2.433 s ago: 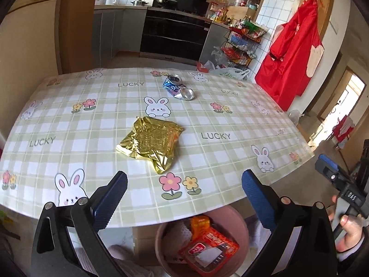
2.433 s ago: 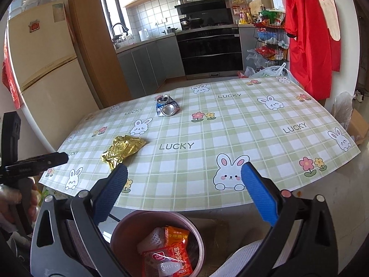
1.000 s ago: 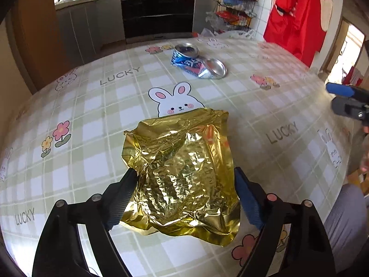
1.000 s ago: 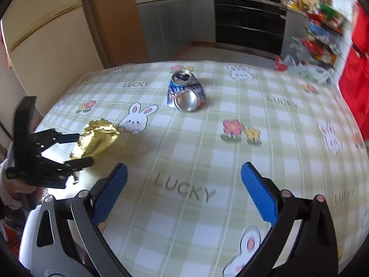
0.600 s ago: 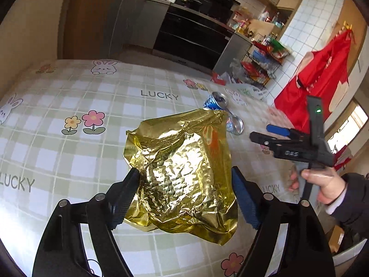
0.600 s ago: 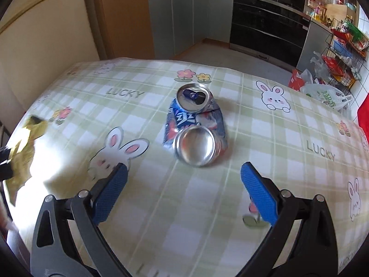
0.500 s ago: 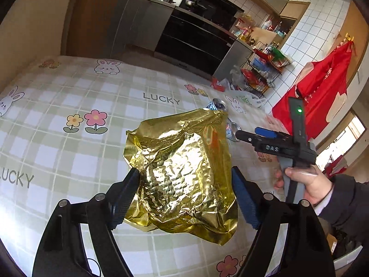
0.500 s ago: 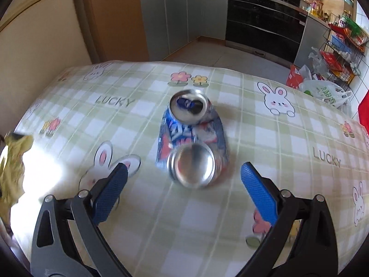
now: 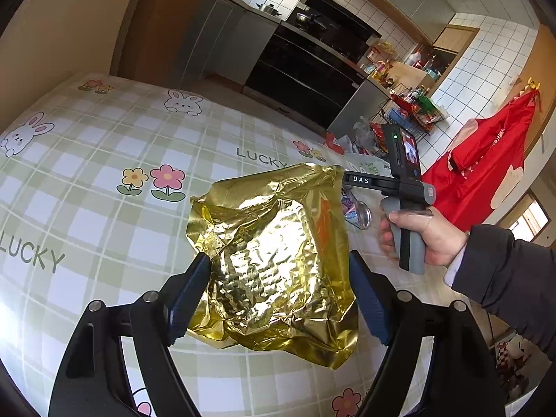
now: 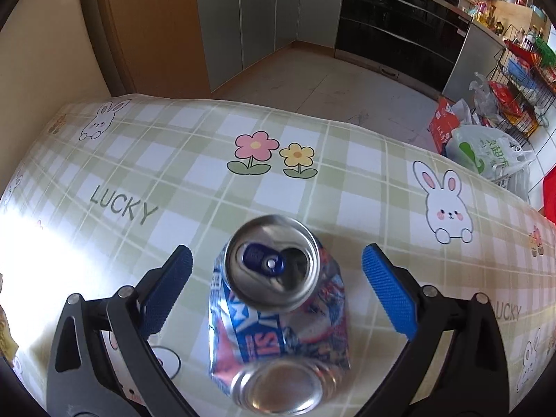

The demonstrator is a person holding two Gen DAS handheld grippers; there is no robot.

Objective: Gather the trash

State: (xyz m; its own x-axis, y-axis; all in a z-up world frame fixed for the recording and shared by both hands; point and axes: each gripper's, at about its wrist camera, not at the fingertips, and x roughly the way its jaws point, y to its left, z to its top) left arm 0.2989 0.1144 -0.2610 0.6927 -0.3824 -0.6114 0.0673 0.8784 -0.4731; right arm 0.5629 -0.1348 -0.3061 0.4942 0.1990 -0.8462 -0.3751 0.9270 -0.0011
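Gold foil wrapper [image 9: 278, 264], crumpled and shiny, sits between the two blue-padded fingers [image 9: 189, 292] of the left gripper [image 9: 279, 292], pinched across its lower half and lifted clear of the surface [image 9: 87, 180]; its upper edge stands up past the fingertips and its bottom corner hangs below them. The pads press on both side edges of the foil, so the fingers are set wide apart yet closed on it.

In the right wrist view a crushed blue and silver drinks can [image 10: 278, 312] lies on the checked surface, its opened top tilted up toward the camera and its base nearest the lens. It lies midway between the spread fingers [image 10: 389, 292] of the right gripper [image 10: 276, 290], with a clear gap on each side and neither pad touching it.

From the left wrist view a person's hand [image 9: 424, 236] in a dark sleeve [image 9: 504, 271] grips the right gripper's handle just beyond the wrapper.
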